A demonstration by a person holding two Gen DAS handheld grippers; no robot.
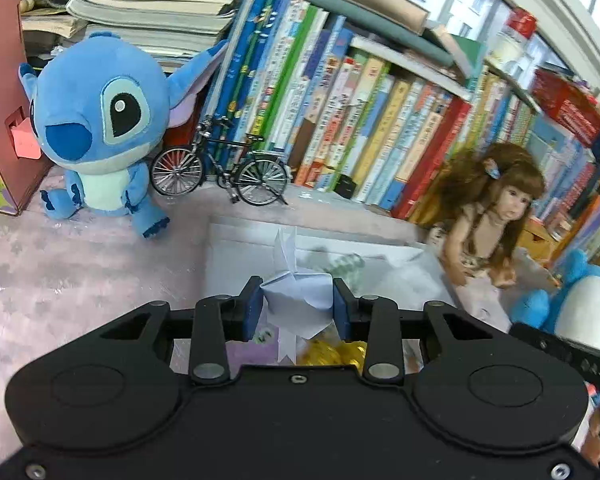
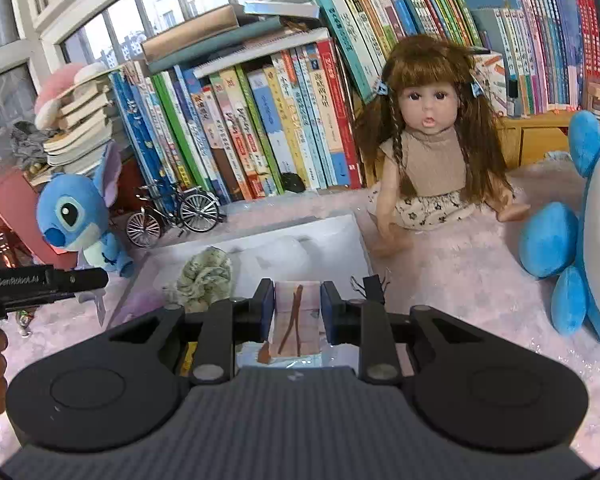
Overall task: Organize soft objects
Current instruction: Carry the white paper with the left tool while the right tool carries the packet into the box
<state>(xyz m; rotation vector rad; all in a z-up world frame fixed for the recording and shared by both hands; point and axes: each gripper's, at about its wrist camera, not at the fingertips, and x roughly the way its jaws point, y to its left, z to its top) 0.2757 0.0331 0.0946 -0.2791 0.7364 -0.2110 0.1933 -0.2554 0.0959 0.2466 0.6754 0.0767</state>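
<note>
Folded paper figure [image 1: 296,300], in the left wrist view, sits pinched between the left gripper [image 1: 296,306] pads above the white tray [image 1: 236,248]; it looks light and crushable, best held by its thick middle. In the right wrist view, the right gripper [image 2: 296,308] clamps a pinkish flat piece [image 2: 296,320]; its material is unclear, its lower edge hidden

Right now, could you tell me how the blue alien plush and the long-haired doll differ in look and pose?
The blue alien plush is soft blue fabric with big ears and an embroidered eye; the long-haired doll has smooth moulded skin, brown braids and a beige dress. The plush sits left of the white tray, beside the toy bicycle; the doll sits to its right. Both sit upright before the books.
</note>
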